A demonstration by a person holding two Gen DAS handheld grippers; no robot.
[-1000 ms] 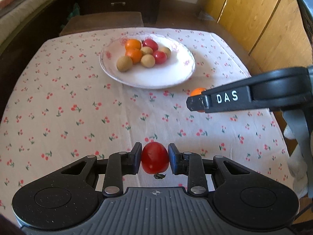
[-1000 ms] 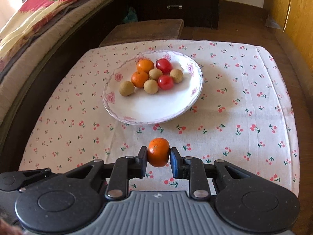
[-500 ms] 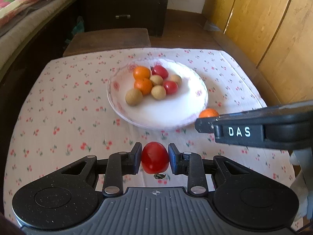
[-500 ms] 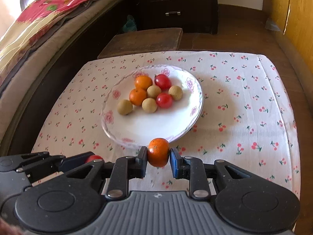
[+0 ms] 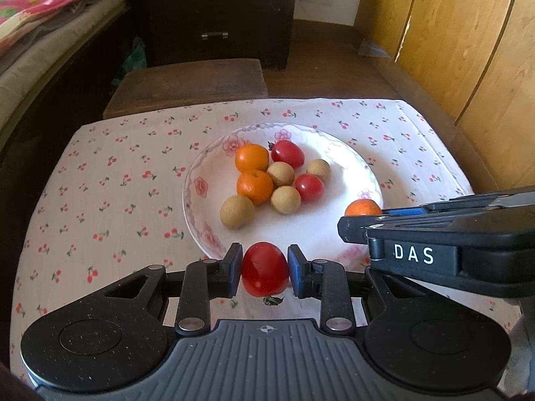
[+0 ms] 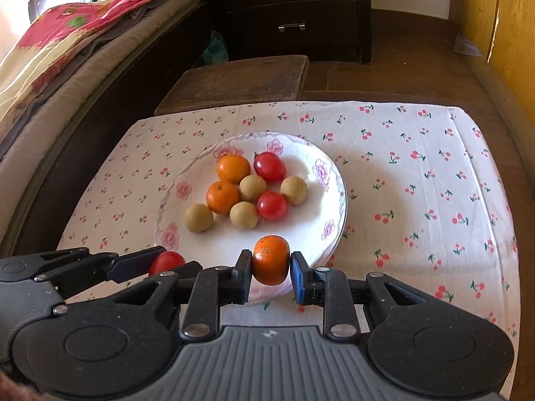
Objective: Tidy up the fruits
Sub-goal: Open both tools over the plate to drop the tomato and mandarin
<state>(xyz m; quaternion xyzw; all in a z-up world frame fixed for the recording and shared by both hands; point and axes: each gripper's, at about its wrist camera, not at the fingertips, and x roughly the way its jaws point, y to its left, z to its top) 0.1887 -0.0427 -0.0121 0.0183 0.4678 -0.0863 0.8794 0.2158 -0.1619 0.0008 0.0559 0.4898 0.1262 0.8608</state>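
A white floral plate (image 5: 197,200) on the bench holds two oranges, two red tomatoes and four tan fruits, perhaps longans. At the plate's near rim, the left gripper (image 5: 264,272) fingers clamp a tomato (image 5: 264,273); the right gripper (image 6: 271,262) fingers clamp an orange (image 6: 271,260).

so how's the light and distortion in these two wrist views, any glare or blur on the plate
Left wrist view: sunlight whitens the plate floor, fruit cast short shadows, the tomato in the left gripper is sharp, wall panels bow. Right wrist view: same bright patch, glints on the held orange, right gripper sharp, dark vignette corners, tablecloth edges curve.
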